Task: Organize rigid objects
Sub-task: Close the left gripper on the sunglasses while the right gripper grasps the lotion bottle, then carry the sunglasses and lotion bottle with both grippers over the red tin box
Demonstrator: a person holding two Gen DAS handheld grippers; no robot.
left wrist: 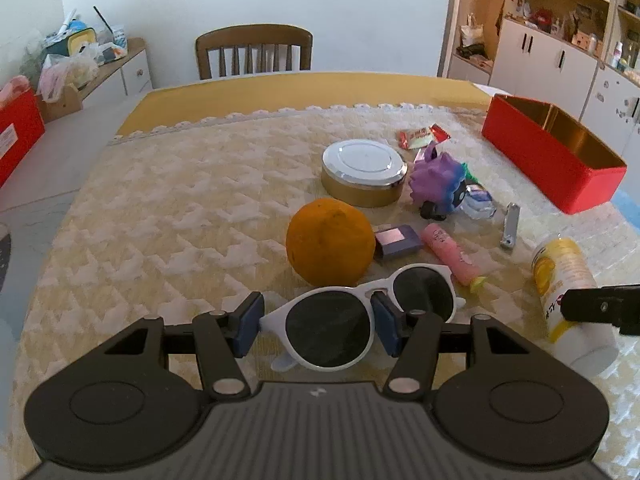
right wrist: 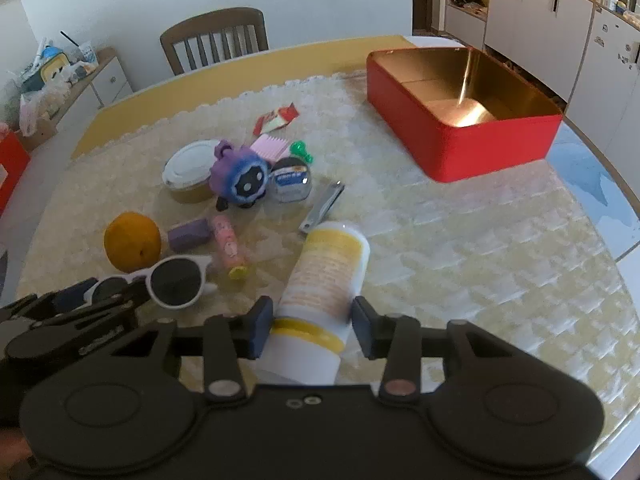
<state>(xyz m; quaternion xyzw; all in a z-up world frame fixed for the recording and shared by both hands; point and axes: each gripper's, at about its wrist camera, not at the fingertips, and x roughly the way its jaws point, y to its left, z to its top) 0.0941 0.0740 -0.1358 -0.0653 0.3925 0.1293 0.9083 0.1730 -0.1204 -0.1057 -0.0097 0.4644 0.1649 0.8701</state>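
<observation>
Now left gripper (left wrist: 319, 325) straddling sunglasses (left wrist: 360, 320), right gripper (right wrist: 312, 328) bottle (right wrist: 326, 280).

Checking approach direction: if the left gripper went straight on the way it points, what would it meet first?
The sunglasses, one lens already between the left gripper fingers; beyond them, likely the orange.

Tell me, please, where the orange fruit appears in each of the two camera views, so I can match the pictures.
Left wrist view: the orange fruit sits near the centre, just behind the white sunglasses.
Right wrist view: the orange fruit lies at the left, just above the sunglasses.
Shared landmark: the red box, far right in the left view and upper right in the right view.
</observation>
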